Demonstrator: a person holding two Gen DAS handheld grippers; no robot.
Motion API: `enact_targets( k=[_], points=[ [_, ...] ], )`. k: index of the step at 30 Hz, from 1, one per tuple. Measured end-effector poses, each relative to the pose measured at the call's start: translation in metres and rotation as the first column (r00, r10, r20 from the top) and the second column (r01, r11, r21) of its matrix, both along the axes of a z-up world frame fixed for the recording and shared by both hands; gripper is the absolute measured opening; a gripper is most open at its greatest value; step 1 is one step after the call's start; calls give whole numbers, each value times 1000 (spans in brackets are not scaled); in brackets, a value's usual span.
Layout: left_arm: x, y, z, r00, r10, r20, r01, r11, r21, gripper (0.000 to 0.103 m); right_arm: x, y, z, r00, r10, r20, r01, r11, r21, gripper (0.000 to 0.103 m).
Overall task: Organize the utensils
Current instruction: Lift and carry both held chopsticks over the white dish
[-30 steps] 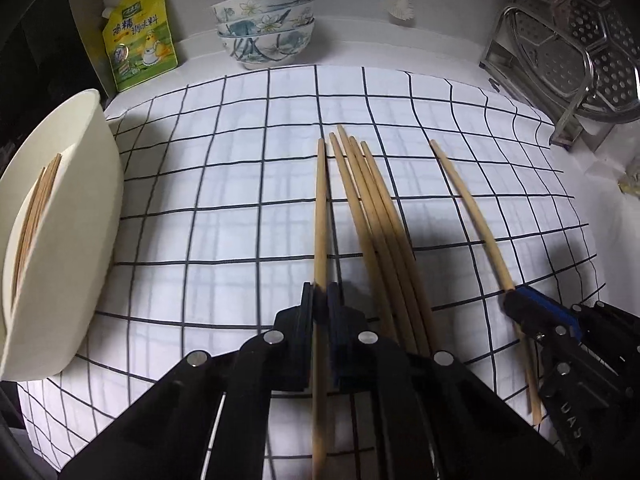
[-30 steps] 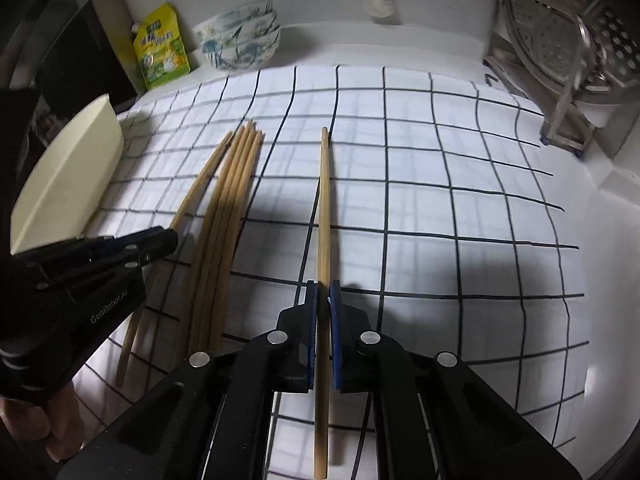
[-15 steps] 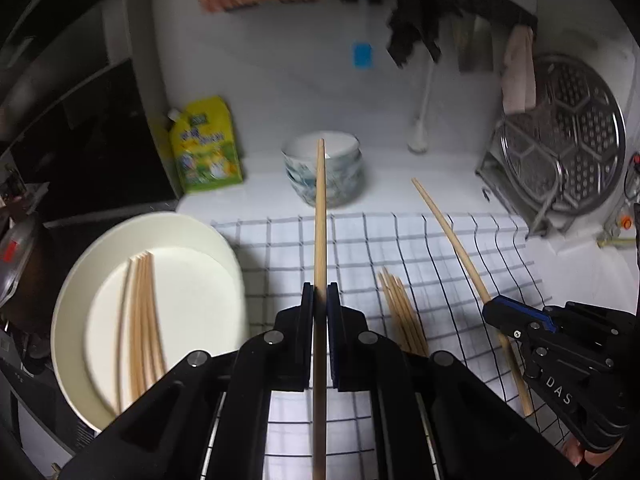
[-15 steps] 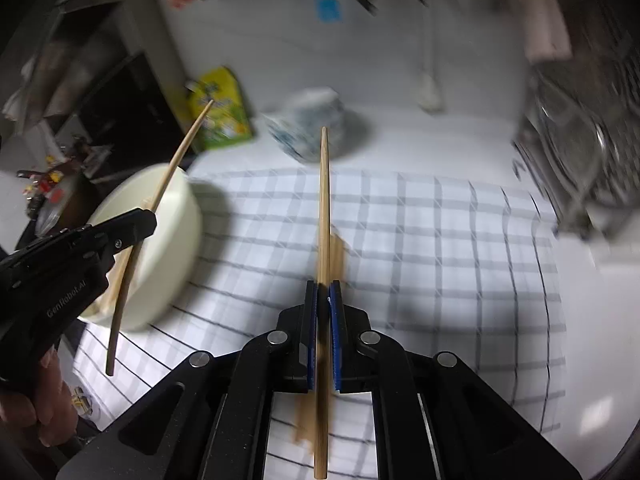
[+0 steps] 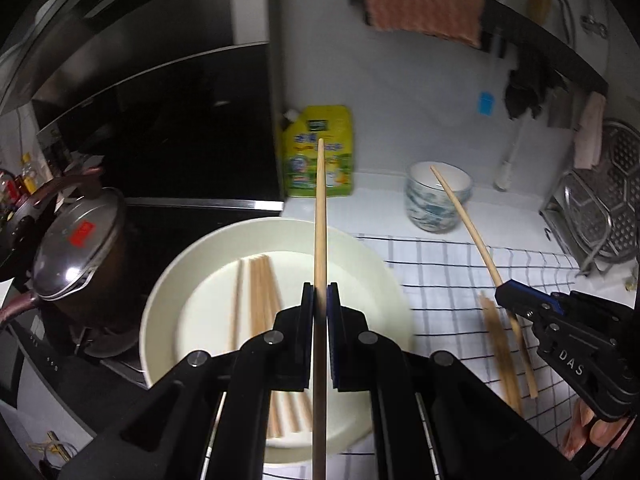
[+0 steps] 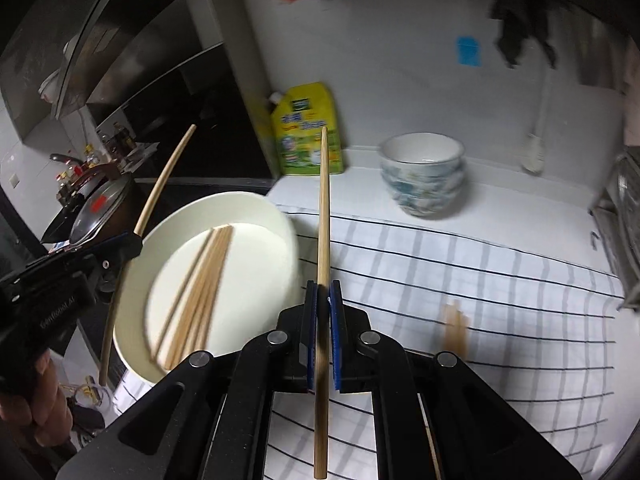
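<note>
Left claw point(image 5: 320, 300) clamping slim wooden chopstick point(image 5: 320, 216), right claw point(image 6: 323, 300) clamping another chopstick point(image 6: 323, 240), glossy round cream plate point(image 5: 168, 276)

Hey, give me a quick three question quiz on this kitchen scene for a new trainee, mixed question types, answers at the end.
1. True or false: the left gripper and right gripper each hold one chopstick.
2. Where do the sorted chopsticks lie? A) patterned bowls B) white dish C) pot
3. Fill in: loose chopsticks remaining lie on the checked ____.

Key: 1 true; 2 B; 3 cloth.
</note>
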State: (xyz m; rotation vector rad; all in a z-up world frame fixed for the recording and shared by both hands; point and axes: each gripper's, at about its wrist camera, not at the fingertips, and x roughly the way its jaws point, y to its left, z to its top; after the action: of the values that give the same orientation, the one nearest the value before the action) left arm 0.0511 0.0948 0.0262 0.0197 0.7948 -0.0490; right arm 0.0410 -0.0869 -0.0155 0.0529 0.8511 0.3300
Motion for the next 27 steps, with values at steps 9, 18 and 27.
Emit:
enact_targets(
  k=[9, 18, 27],
  points=[
    [25, 65, -26, 997, 66, -48, -66, 998, 0, 7, 21, 85, -13, 990, 138, -12, -138, 990, -3, 6],
    [46, 96, -65, 987, 66, -145, -69, 998, -12, 7, 51, 141, -48, 978, 182, -100, -183, 983, 7, 6],
    [57, 94, -103, 975, 31, -222, -32, 999, 0, 8, 65, 150, -95, 965, 116, -233, -127, 991, -32, 6]
  ],
)
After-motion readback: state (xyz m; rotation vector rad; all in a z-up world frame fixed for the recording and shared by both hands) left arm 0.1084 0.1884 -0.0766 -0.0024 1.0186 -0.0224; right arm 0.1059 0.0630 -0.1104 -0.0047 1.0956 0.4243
